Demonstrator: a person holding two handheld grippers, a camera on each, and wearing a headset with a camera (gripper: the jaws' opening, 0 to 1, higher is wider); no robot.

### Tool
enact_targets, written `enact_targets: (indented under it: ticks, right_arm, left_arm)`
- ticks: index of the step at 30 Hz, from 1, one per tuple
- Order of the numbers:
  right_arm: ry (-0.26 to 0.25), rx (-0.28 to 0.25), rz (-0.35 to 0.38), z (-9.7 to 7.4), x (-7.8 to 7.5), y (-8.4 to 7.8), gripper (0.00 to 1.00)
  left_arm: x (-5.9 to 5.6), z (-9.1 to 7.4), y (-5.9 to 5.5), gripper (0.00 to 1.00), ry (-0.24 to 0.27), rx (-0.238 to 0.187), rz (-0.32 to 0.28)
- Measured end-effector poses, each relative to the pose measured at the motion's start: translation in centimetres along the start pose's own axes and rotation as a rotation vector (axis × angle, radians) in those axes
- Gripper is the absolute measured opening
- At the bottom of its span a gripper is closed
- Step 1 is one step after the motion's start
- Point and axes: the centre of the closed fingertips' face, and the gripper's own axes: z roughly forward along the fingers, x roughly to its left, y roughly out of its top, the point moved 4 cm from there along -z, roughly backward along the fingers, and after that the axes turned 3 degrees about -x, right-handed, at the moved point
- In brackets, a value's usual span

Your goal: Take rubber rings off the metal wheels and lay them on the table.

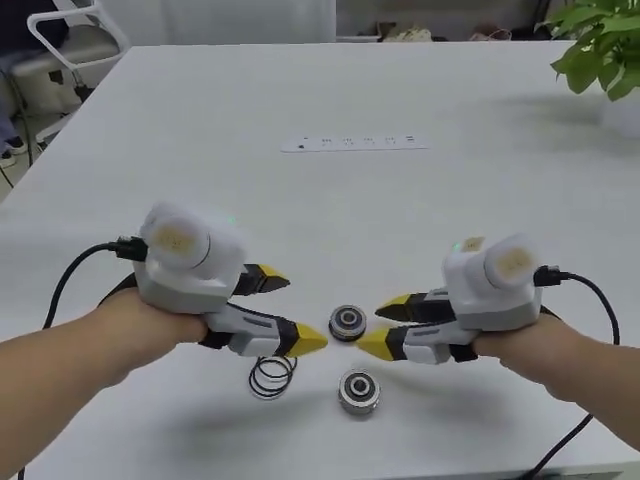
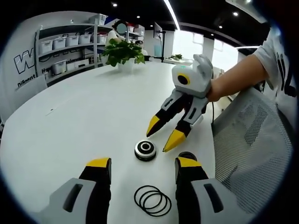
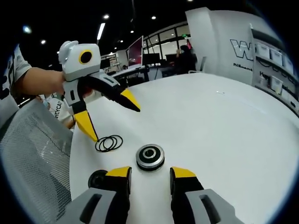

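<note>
Both sets of jaws stand apart; nothing held. From your right gripper (image 1: 372, 325) the wheel (image 3: 150, 157) lies at 12 o'clock, just off the tips, flat on the table (image 1: 320, 200), bore up. Your left gripper (image 1: 300, 310) faces it from the opposite side, about equally near. In the head view the second wheel (image 1: 359, 391) sits at 6 o'clock from the first, the loose rubber rings (image 1: 271, 375) at 8 o'clock. Open table beyond; the near edge runs close behind the grippers.

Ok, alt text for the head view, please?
The left hand-held gripper and right hand-held gripper, both open, point inward at a metal wheel between their tips on a white table. Nearer the person lie a second wheel and loose black rubber rings.
</note>
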Motion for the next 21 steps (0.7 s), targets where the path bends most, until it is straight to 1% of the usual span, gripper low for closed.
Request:
enact_targets:
  ticks: [4,9,12,17,18,19,21]
  right_arm:
    - [0.001,-0.003,-0.006,0.2,0.0,-0.1,0.30]
    - [0.004,-0.026,0.003,0.5,0.1,0.2,0.26]
    - [0.002,-0.033,0.006,0.7,0.1,0.2,0.25]
    - [-0.005,-0.035,0.008,0.8,0.1,0.1,0.23]
    - [-0.006,-0.036,0.010,0.9,0.0,0.1,0.22]
    - [-0.007,-0.035,0.011,0.9,0.0,0.0,0.22]
    - [-0.007,-0.032,0.006,1.0,0.1,0.0,0.21]
  left_arm:
    - [-0.2,0.7,0.1,0.51,-0.009,0.005,-0.001]
    - [-0.4,1.6,-0.1,0.49,-0.021,0.007,-0.017]
    - [-0.4,2.1,-0.3,0.46,-0.028,0.016,-0.015]
    - [-0.3,2.8,-0.1,0.43,-0.031,0.012,-0.030]
    - [-0.3,2.9,-0.1,0.42,-0.030,0.014,-0.027]
    - [-0.4,3.1,-0.2,0.41,-0.032,0.024,-0.004]
    - [-0.6,3.4,-0.3,0.40,-0.040,0.035,0.009]
